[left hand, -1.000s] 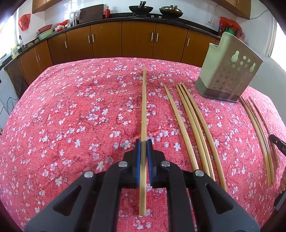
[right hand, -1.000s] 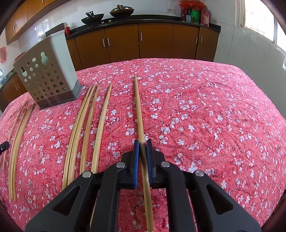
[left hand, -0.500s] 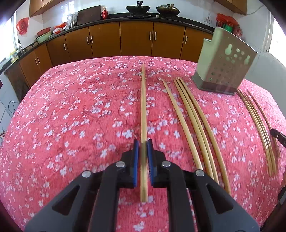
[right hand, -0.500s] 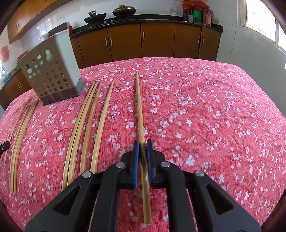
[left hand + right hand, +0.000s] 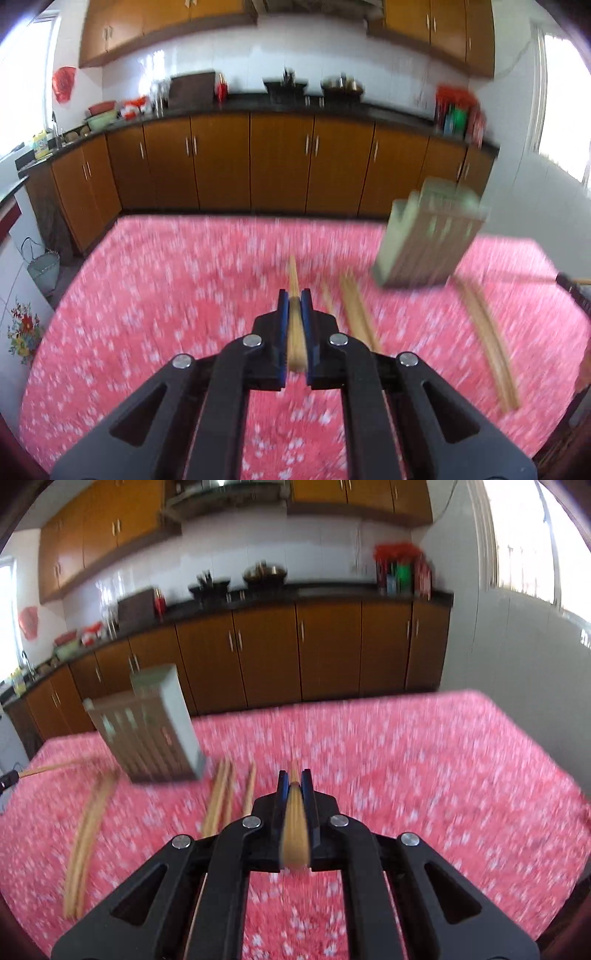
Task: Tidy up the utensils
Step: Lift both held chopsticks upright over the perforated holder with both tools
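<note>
My left gripper (image 5: 294, 295) is shut on a bamboo chopstick (image 5: 293, 273), lifted above the red flowered tablecloth (image 5: 166, 295); its blue pads clamp the stick. My right gripper (image 5: 294, 775) is shut on another bamboo chopstick (image 5: 294, 819), also raised. A perforated grey-green utensil holder (image 5: 430, 240) stands at the right in the left wrist view and, as the holder (image 5: 151, 727), at the left in the right wrist view. Loose chopsticks (image 5: 356, 310) lie on the cloth beside it, with more chopsticks (image 5: 221, 794) in the right wrist view. Both views are motion-blurred.
Another bundle of chopsticks (image 5: 487, 332) lies right of the holder, seen as a bundle (image 5: 88, 834) at the left in the right wrist view. Brown kitchen cabinets (image 5: 280, 162) and a counter with pots run behind the table. The table's far edge (image 5: 332, 701) is near.
Both grippers have risen off the cloth, each carrying its chopstick, and tilted up so the cabinets and wall now fill the upper view. The holder and loose chopsticks stayed put.
</note>
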